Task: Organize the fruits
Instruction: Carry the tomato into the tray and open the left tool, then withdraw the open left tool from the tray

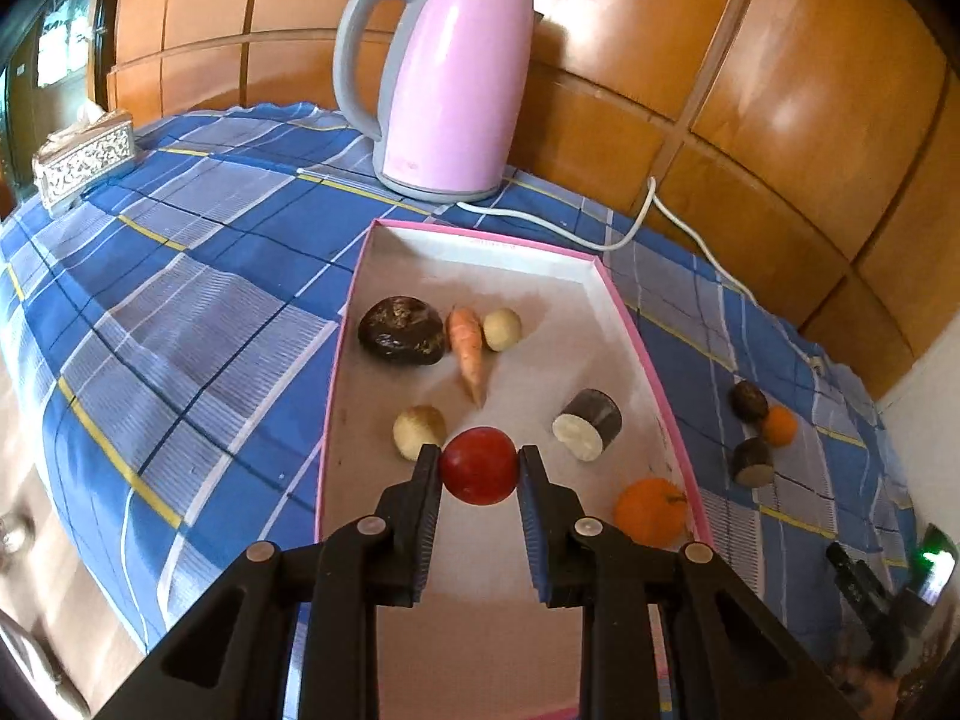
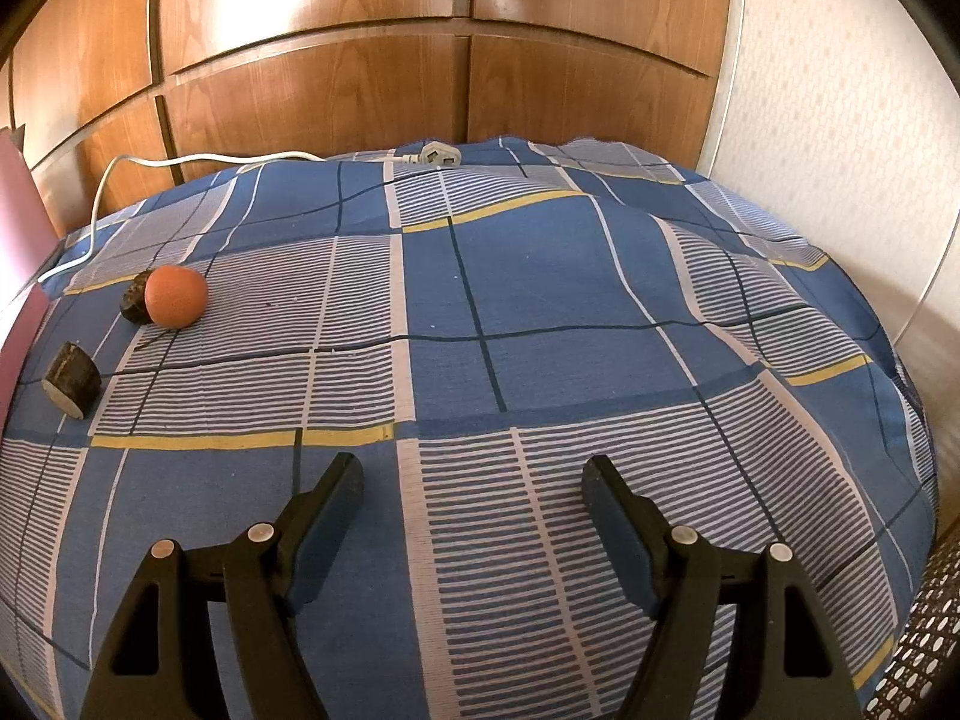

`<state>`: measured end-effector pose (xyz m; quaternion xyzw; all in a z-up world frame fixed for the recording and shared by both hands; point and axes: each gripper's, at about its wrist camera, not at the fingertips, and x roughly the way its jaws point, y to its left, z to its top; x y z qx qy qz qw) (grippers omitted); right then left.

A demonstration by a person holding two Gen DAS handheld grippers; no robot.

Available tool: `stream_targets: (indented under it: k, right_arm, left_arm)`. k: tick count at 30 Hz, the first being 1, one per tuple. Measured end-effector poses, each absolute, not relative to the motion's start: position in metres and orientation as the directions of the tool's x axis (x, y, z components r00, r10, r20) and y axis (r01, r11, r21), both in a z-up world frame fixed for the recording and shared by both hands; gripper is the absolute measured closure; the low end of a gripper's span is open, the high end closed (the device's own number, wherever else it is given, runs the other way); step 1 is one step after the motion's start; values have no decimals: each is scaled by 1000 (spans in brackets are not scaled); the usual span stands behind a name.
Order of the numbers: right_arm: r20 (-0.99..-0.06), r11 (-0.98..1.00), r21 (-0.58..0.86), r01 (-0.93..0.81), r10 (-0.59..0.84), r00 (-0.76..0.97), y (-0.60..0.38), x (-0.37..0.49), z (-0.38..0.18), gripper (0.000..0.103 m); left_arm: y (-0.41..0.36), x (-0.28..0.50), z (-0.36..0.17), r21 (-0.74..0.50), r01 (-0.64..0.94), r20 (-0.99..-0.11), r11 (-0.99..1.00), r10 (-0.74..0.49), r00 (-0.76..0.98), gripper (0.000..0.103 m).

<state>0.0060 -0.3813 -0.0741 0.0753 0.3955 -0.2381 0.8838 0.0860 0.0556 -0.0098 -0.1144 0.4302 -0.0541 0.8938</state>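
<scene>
My left gripper (image 1: 479, 459) is shut on a red round fruit (image 1: 478, 465), held over the near part of a pink-rimmed shallow box (image 1: 348, 324). Inside the box lie a dark lumpy root (image 1: 401, 330), a carrot (image 1: 468, 348), two pale round pieces (image 1: 501, 329) (image 1: 418, 431), a dark cut cylinder (image 1: 588, 423) and an orange (image 1: 650, 512). Right of the box on the cloth sit a small orange (image 1: 780, 425) and two dark cut pieces (image 1: 748, 401) (image 1: 752, 461). My right gripper (image 2: 471, 489) stands open above bare cloth, the small orange (image 2: 175, 296) far to its left.
A pink kettle (image 1: 450, 78) with a grey handle stands behind the box, its white cord (image 1: 600, 240) trailing to a plug (image 2: 433, 155) by the wooden wall. A patterned tissue box (image 1: 84, 163) sits at the far left. The blue checked cloth (image 2: 540, 312) drops off at the right.
</scene>
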Motion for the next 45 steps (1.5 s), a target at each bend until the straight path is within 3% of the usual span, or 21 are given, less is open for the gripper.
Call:
stream_targets:
  k: [3,6,13,15,25,33,45]
  right_arm:
    - [-735,876,-55,480,-361,574,-381,6,-74,27]
    - [-735,875,-56,481,-362,573,-381,7,-75,26]
    - [-735,873,-60,483,-366,571,-381,7,-75,25]
    - [-736,873,-60,484,-366,570,-381,7,-75,25]
    - [-738,873,-72,482,-372,563,-379,9,-75,25]
    - [-744,876,-112,470,-387,544,-375,12,-72,25]
    - [-770,898,-50,438,-314,556,-375,22,-61,25]
  left_arm:
    - [50,94,-14,-235,3,-765,972,-187,616,74]
    - [49,95,-17,-225,-18,-769,974,-166,617,56]
    - [49,79,-18,-175,-59,-766,983,-99,635,50]
    - [48,71,-16,-162,-75,-756,984,-75,650,41]
    - [28,51,-4,-168,-51,-732,984,-90,675,36]
    - [-11,35,2,-158,104,-715,982,-186,674,31]
    - [22,30,-5,-179,-4,-722,984,-129,679,27]
